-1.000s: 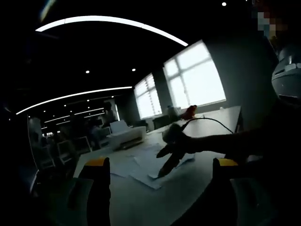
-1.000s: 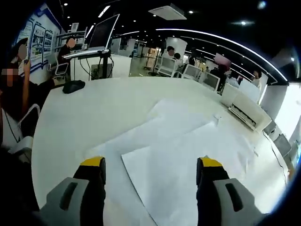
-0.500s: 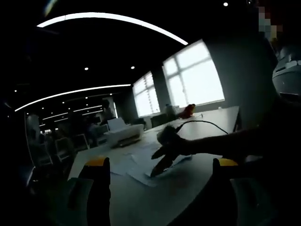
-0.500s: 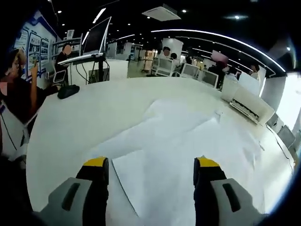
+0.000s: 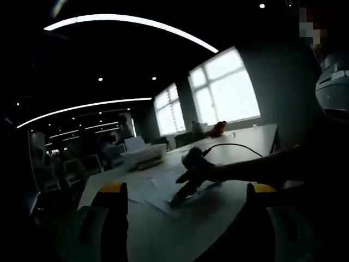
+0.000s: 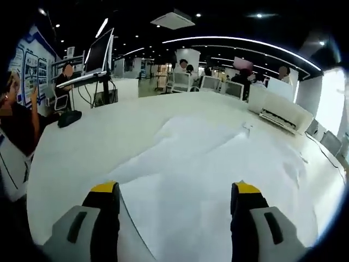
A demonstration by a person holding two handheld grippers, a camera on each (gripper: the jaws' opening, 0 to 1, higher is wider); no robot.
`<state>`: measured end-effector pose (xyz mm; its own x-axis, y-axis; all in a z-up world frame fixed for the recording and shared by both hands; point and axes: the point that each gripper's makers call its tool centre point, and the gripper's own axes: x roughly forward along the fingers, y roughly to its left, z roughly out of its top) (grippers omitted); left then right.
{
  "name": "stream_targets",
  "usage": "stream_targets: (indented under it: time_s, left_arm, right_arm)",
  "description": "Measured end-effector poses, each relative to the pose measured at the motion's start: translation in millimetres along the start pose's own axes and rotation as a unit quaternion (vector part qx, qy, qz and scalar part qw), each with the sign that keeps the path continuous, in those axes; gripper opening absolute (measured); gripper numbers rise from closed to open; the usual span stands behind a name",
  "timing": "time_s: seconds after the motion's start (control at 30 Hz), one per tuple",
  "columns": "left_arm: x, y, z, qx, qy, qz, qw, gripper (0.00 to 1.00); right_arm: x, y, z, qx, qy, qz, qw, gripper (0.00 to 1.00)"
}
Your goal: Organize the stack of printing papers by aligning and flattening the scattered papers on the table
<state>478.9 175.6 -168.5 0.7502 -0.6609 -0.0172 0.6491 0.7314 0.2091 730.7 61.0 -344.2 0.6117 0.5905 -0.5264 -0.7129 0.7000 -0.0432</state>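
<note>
White table (image 6: 82, 142) under scattered papers (image 6: 218, 164); both hand-held grippers (image 5: 185, 204) (image 6: 172, 204) released, right one's silhouette (image 5: 188, 177) leftward.

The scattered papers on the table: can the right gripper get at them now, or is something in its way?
Probably yes. The right gripper is open and low over the scattered papers, which spread right before its jaws on the table. Nothing lies between. The printer stands far off at the edge.

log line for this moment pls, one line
left gripper: open, raised off table | right gripper: open, low over scattered papers | papers: unaligned | printer: far edge of table
</note>
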Motion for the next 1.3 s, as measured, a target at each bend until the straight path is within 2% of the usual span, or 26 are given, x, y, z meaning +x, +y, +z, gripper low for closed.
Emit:
stream_targets:
  time_s: [0.03,0.07,0.13,0.3,0.43,0.57,0.73,1.03,1.13,1.3]
  left_arm:
    - [0,-0.5,0.0,0.0,0.0,-0.001,1.0,0.93]
    - [0,-1.2,0.3,0.0,-0.001,-0.002,1.0,0.93]
    - [0,-2.3,0.8,0.001,-0.002,-0.003,1.0,0.93]
    - [0,-2.2,-0.5,0.0,-0.002,-0.002,1.0,0.92]
    - [1,-5.0,-2.0,0.0,0.0,-0.005,1.0,0.92]
    - [1,-5.9,-1.8,0.001,0.0,-0.006,1.0,0.92]
    - [1,-4.0,-2.2,0.0,-0.002,-0.005,1.0,0.92]
    - [2,-6.3,-1.5,-0.001,-0.003,-0.008,1.0,0.91]
    - [3,-6.8,-2.1,-0.001,-0.002,-0.009,1.0,0.91]
    - [3,-6.5,-2.2,0.0,0.001,-0.01,1.0,0.91]
  right_arm:
    - [1,0,-3.2,0.0,0.004,0.0,1.0,0.79]
    - [6,-4,-11.5,-0.004,0.022,-0.003,0.9997,0.79]
    - [10,3,-8.8,0.032,0.009,0.014,0.9994,0.77]
    - [4,8,-10.9,0.027,-0.005,0.007,0.9996,0.76]
    - [6,2,-9.9,0.03,-0.011,0.005,0.9995,0.74]
    - [4,-7,-9.8,0.037,-0.016,-0.006,0.9992,0.61]
    - [-3,-27,-11.3,0.049,-0.023,-0.028,0.9981,0.38]
    - [-6,-36,-12.8,0.061,-0.034,-0.031,0.9971,0.25]
    - [-8,-39,-12.2,0.105,-0.049,-0.014,0.9932,0.21]
    - [-10,-45,-14.6,0.123,-0.054,-0.006,0.9909,0.14]
